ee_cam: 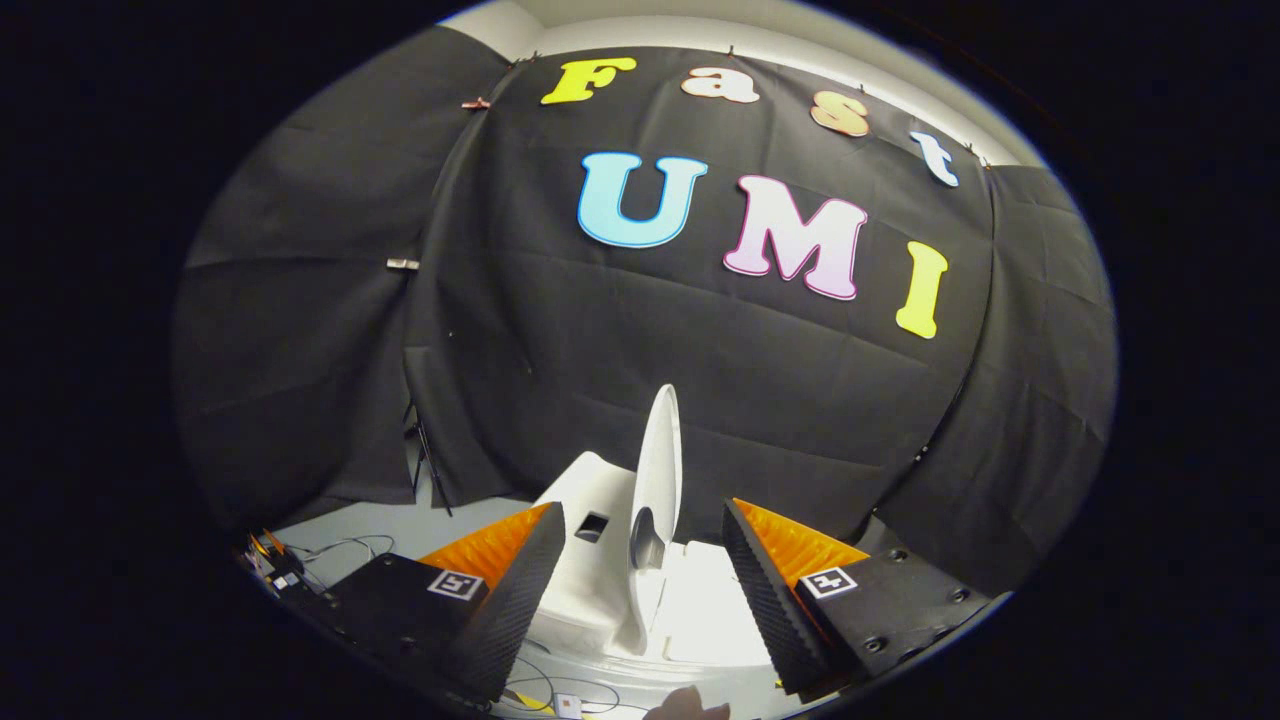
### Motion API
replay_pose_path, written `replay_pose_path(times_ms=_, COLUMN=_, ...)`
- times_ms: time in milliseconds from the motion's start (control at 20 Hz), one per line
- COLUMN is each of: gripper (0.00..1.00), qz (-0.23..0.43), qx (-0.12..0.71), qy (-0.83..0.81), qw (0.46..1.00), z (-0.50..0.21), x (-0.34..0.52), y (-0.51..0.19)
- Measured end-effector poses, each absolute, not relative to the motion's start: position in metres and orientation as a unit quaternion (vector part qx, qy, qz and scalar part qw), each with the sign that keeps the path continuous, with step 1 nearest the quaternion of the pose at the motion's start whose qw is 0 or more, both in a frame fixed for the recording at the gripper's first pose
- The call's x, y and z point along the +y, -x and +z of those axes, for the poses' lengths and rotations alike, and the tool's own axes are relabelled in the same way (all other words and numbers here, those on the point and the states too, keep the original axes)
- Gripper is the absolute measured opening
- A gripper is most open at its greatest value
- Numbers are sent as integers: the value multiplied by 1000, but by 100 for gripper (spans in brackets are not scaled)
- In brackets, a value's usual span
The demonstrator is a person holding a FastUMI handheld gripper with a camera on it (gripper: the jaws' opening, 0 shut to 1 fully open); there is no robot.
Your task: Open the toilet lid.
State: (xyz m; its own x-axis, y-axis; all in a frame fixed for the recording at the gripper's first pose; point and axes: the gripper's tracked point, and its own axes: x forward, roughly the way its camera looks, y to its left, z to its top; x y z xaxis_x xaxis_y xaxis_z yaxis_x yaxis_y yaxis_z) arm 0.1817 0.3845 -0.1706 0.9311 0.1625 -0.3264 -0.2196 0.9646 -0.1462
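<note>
With its white plastic toilet lid point(658, 470) already raised nearly upright between the spread fingers, the gripper point(640, 570) stands wide open, holding nothing. Best practice now: ease away without knocking the lid off the white tank point(585, 490) behind it.

No legible wording showing; square coded markers point(457, 584) sitting on both fingers of gripper point(642, 508), fingers gaping wide.

Glossy smooth white toilet lid point(658, 470), matt creased black cloth wall point(620, 340), ridged pads point(770, 585) on the wide-spread hand-held gripper point(640, 580)
</note>
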Motion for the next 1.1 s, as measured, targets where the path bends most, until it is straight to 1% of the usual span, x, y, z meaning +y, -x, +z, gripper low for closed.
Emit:
replay_pose_path(times_ms=250, gripper=98, qz=100, qx=134, qy=54, qw=984, z=-132, x=372, y=-171)
replay_pose_path(times_ms=650, gripper=99, qz=101, qx=85, qy=50, qw=990, z=-65, x=336, y=-148)
replay_pose_path(times_ms=1100, gripper=98, qz=75, qx=51, qy=30, qw=995, z=-9, x=268, y=-131)
